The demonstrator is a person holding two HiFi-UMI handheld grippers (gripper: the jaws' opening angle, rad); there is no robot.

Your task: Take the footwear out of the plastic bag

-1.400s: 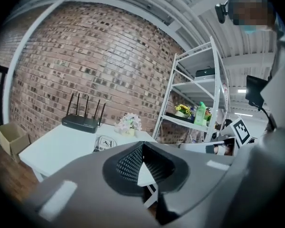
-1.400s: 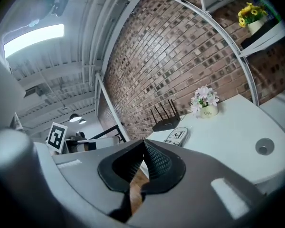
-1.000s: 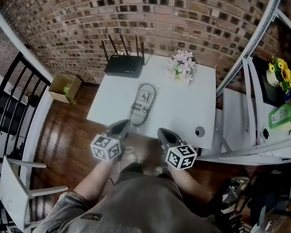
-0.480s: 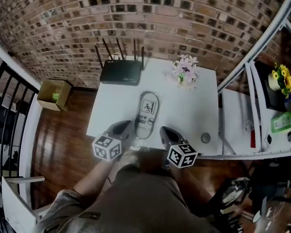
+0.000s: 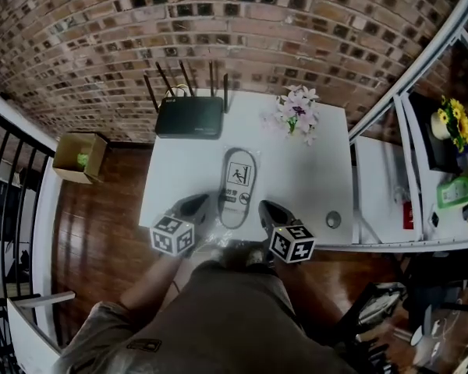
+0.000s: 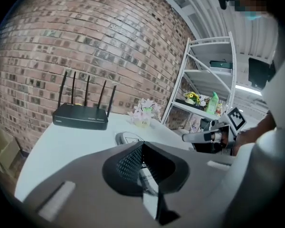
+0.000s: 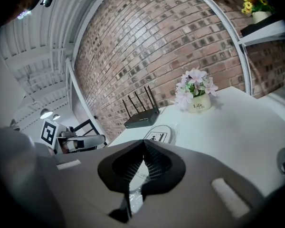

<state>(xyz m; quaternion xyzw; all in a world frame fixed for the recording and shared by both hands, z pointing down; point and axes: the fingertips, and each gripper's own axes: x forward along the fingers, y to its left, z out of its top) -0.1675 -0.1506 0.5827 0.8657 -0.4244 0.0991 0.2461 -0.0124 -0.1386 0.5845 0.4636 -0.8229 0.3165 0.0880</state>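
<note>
A clear plastic bag (image 5: 237, 183) with grey footwear and a printed label inside lies flat in the middle of the white table (image 5: 179, 170). It also shows ahead of the jaws as the bag (image 6: 129, 138) in the left gripper view and the bag (image 7: 157, 135) in the right gripper view. My left gripper (image 5: 200, 203) is at the table's near edge, just left of the bag's near end, shut and empty. My right gripper (image 5: 265, 208) sits just right of that end, also shut with nothing in it.
A black router (image 5: 189, 115) with several antennas stands at the table's back left. A pot of pale flowers (image 5: 296, 113) is at the back right. A small round disc (image 5: 333, 220) lies near the front right corner. A white metal shelf (image 5: 421, 170) stands to the right, a cardboard box (image 5: 78, 156) on the floor to the left.
Both grippers have moved forward over the table's near edge toward the bag's near end. The head view has shifted, so the table sits more central.
</note>
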